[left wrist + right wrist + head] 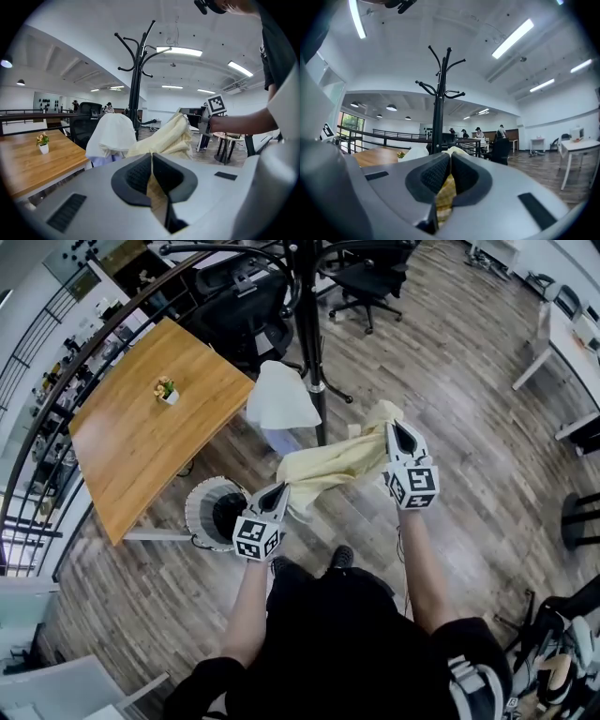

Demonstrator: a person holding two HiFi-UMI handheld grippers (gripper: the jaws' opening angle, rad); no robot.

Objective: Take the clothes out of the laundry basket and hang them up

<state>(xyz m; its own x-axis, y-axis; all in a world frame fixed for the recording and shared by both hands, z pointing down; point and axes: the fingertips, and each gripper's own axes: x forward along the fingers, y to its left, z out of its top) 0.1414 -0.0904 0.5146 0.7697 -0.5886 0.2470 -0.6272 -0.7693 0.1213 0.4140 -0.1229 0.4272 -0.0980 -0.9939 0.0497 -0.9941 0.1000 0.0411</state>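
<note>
A pale yellow garment (333, 465) hangs stretched between my two grippers above the floor. My left gripper (278, 491) is shut on its lower left end; the yellow cloth (166, 138) runs out from between the jaws in the left gripper view. My right gripper (398, 432) is shut on the upper right end, and the yellow cloth (446, 192) shows pinched in its jaws. The black coat stand (309, 334) rises just beyond, with a white garment (278, 397) hanging on it. The white laundry basket (199, 507) stands on the floor to the left.
A wooden table (141, 427) with a small potted plant (166, 389) lies at the left. Black office chairs (244, 306) stand behind the coat stand. A metal railing (56, 381) runs along the far left. White desks (572, 343) are at the right.
</note>
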